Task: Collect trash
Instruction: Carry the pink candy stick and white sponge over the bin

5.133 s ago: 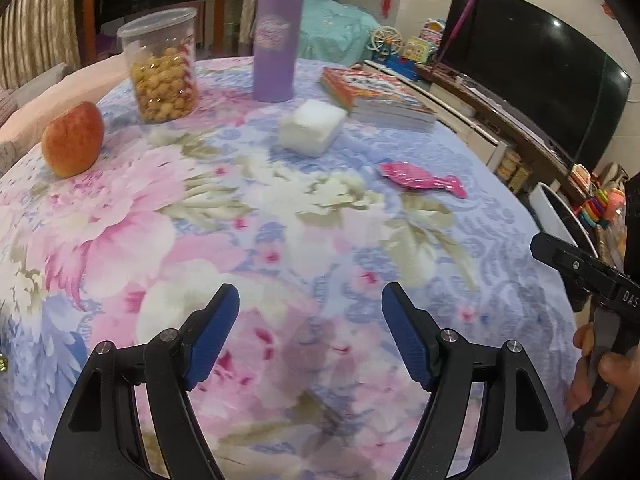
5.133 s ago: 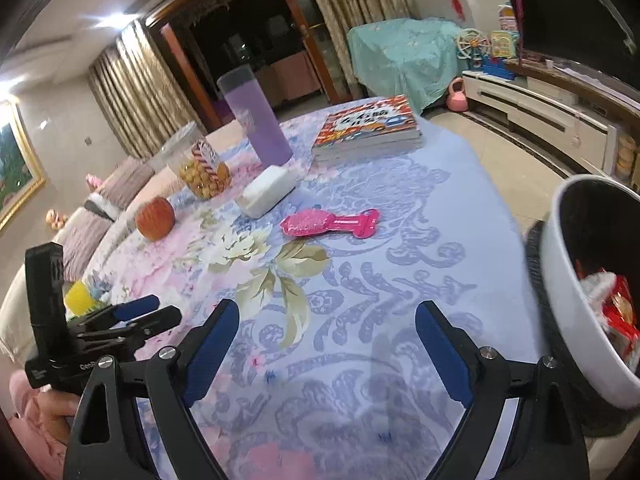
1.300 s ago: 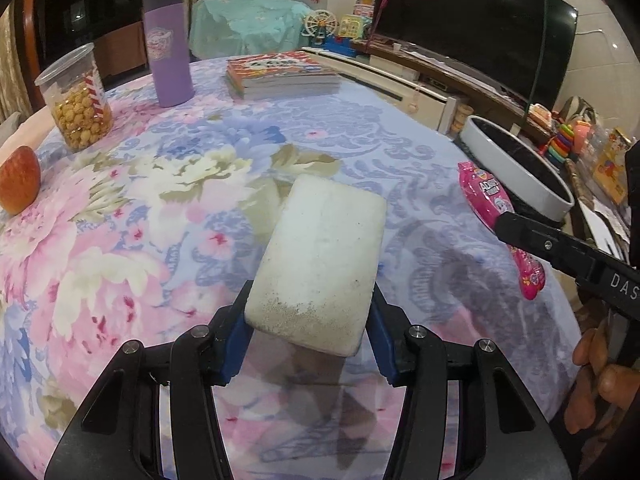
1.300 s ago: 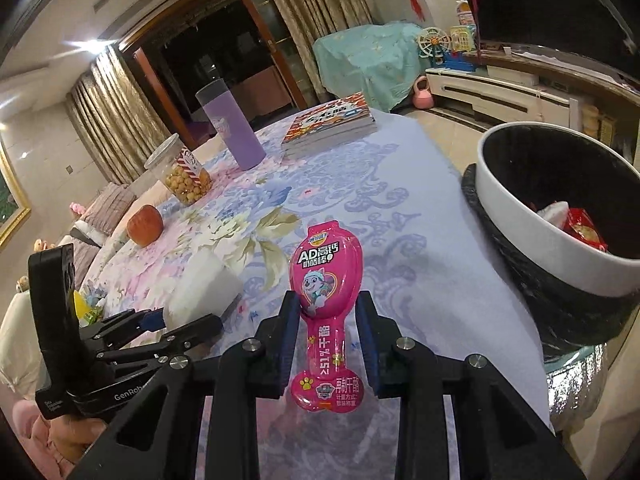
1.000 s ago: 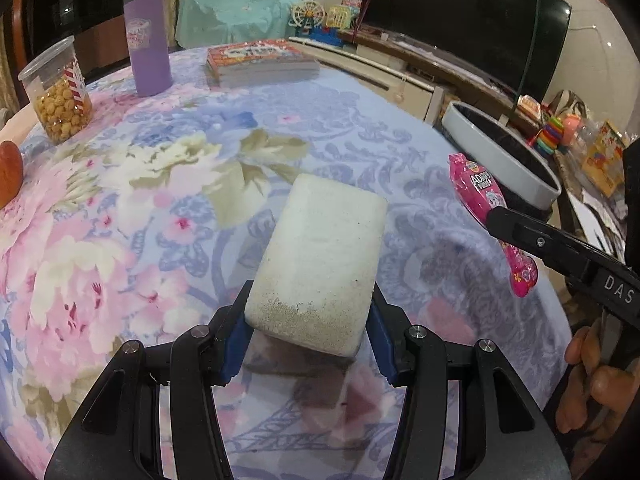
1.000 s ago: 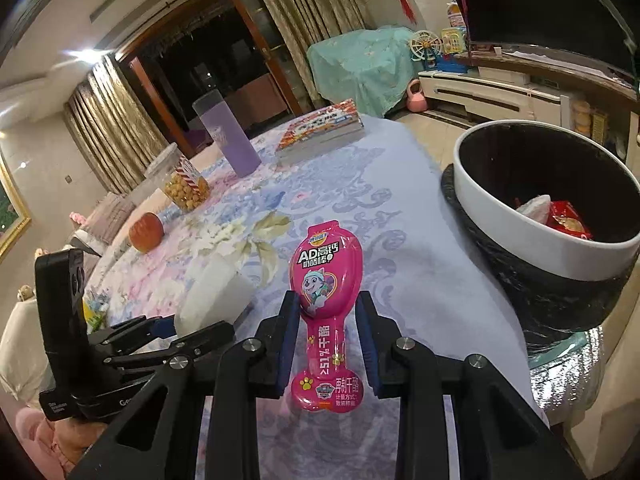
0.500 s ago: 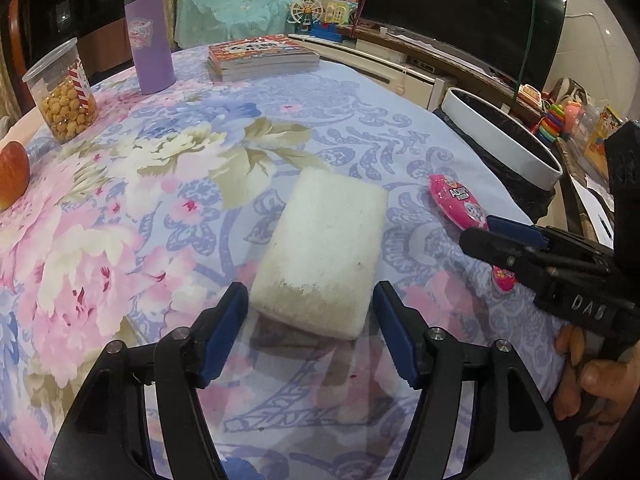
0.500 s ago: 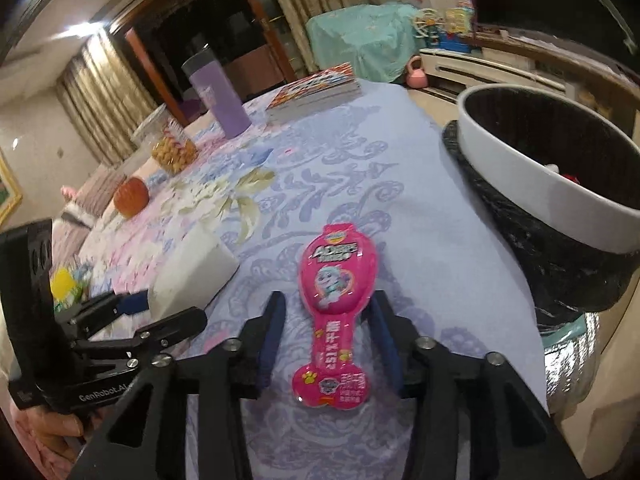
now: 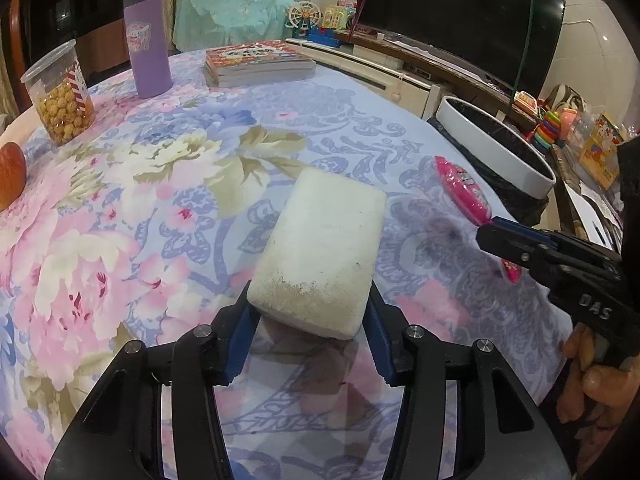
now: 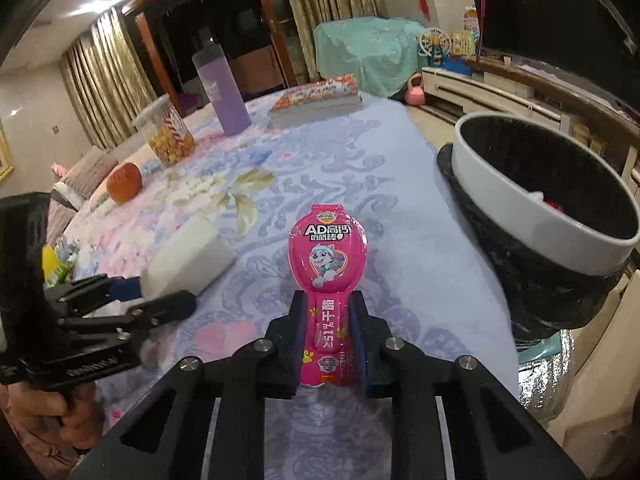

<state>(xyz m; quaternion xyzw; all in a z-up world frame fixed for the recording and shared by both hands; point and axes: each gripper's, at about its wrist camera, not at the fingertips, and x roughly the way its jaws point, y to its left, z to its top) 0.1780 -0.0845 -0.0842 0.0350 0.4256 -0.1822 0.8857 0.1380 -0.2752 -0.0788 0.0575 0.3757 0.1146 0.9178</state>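
A white foam block [image 9: 324, 248] sticks forward from my left gripper [image 9: 308, 312], whose jaws are closing with the blue pads pressed on the block's near end. A pink spoon-shaped snack wrapper [image 10: 326, 252] stands up between the closing jaws of my right gripper [image 10: 327, 308], pinched at its narrow stem. In the left wrist view the wrapper [image 9: 460, 188] juts from the right gripper [image 9: 492, 232] at the right. The white-rimmed trash bin [image 10: 520, 200] with a black liner stands beyond the table's right edge, with some trash inside.
On the floral tablecloth [image 9: 160, 184] stand a purple tumbler [image 9: 146, 40], a jar of snack balls [image 9: 60, 96] and a stack of books [image 9: 256, 62]. An apple [image 9: 10, 174] lies at the left. A TV and toys line the far right wall.
One second ago both grippers held their items. Half a second ago both jaws stood open with the block and wrapper lying on the cloth. Now both are shut on them again.
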